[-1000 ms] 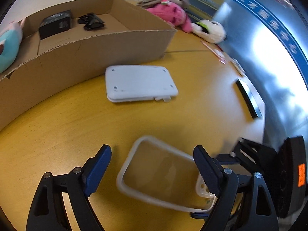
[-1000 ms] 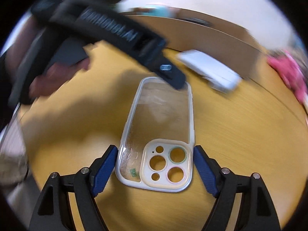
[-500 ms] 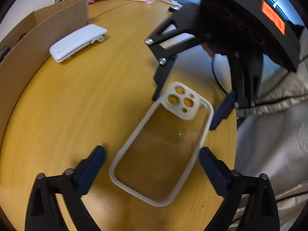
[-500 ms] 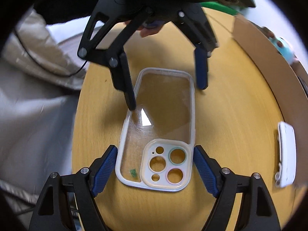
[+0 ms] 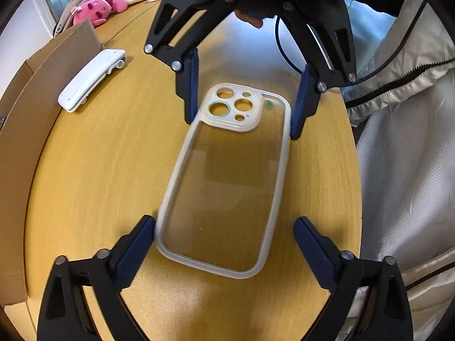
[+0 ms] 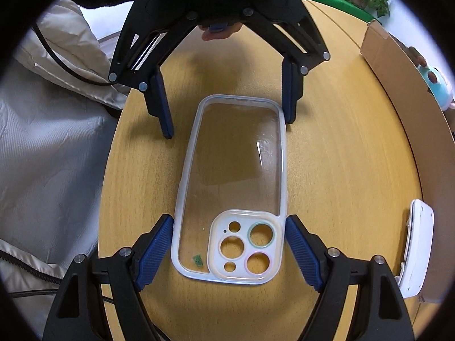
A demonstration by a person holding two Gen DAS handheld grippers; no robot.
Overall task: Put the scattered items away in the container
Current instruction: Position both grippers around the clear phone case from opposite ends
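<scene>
Both tools straddle the phone case (image 5: pixel 227 176): right tool (image 6: pixel 229 244) pinching it; left tool (image 5: pixel 224 241) closing, one pad short. I'd squeeze evenly before lifting.

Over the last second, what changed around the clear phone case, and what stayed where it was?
The left gripper swung round and now straddles the plain end of the phone case, facing the right gripper at the camera-cutout end. Its jaws are closing, one pad at the rim, the other still apart. The right gripper kept its pads against the case sides. The case stayed flat on the table; the white device stayed by the cardboard box.
</scene>
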